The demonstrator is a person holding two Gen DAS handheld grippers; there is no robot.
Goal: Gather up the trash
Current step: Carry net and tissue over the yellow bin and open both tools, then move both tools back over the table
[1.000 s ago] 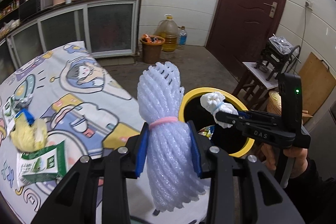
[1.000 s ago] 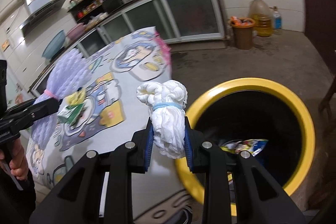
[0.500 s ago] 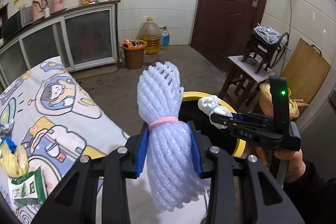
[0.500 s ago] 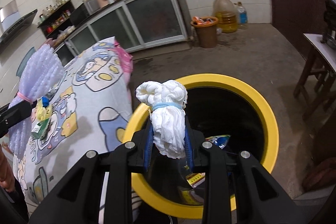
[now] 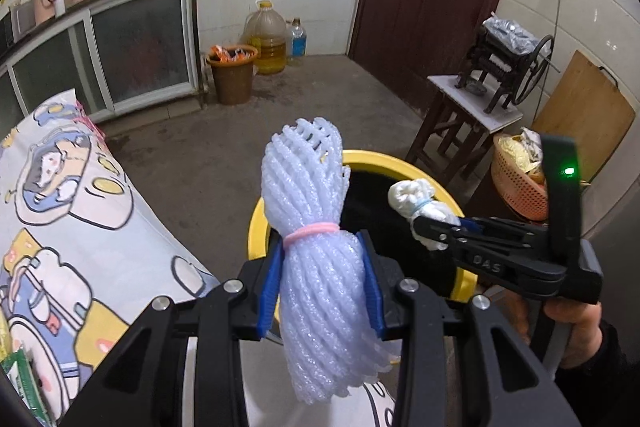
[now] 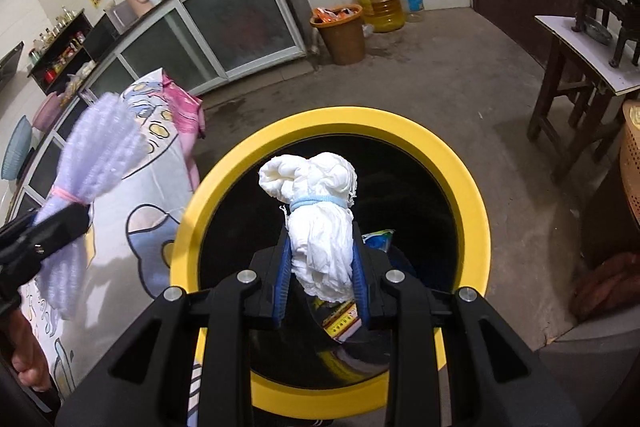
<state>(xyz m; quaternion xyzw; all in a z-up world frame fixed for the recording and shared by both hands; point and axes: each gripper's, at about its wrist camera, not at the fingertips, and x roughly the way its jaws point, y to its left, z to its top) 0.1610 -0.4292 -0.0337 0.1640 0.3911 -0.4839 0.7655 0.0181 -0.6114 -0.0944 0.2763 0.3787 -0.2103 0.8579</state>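
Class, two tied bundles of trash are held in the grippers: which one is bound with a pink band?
The lilac foam-net bundle in the left gripper; the white crumpled tissue bundle has a blue band.

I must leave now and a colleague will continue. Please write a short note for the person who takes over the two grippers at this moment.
Left gripper: shut on the foam net bundle, beside the yellow-rimmed bin.
Right gripper: shut on the white tissue bundle, above the bin's opening.
Done: both pieces picked up; some wrappers already lie in the bin.
Left: release both into the bin; a green packet remains on the table.
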